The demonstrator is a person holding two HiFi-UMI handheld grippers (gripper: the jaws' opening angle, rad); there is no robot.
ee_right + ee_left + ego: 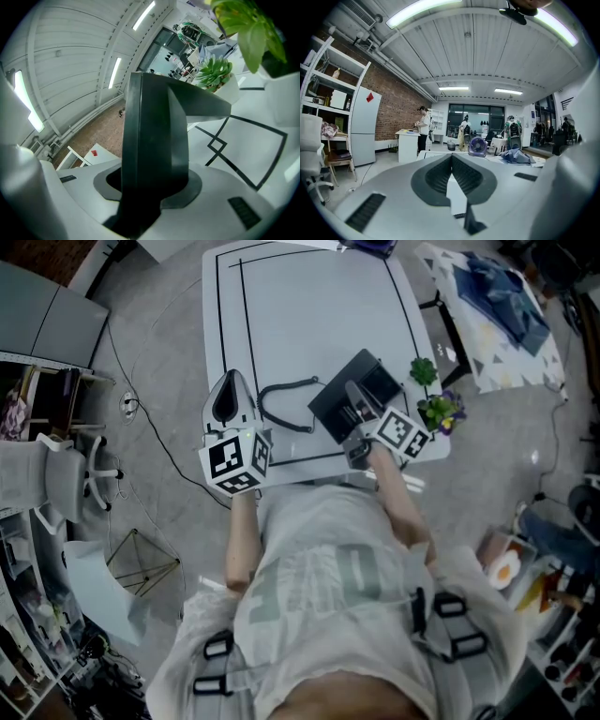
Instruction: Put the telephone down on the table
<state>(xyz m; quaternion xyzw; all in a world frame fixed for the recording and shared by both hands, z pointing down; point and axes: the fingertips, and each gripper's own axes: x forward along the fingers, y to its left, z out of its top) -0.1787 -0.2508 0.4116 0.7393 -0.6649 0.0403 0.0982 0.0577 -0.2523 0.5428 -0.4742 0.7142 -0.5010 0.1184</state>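
The left gripper [231, 381] is shut and empty at the near-left edge of the table [300, 315], a black cord [281, 386] looped just beside it. Further right, the right gripper [354, 392] clamps the telephone [380, 379] — tilted over the table — near two plants [424, 369].

Black boxy plastic telephone [361, 390] tilting over the white table [309, 306] near its front edge, dark cord [291, 384] trailing left.

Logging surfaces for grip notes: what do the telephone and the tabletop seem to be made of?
Telephone: likely hard plastic, matte black; smooth flat faces, crisp edges and only a dull sheen. Tabletop: probably laminate or painted board, smooth white with black lines; even surface, faint glare.
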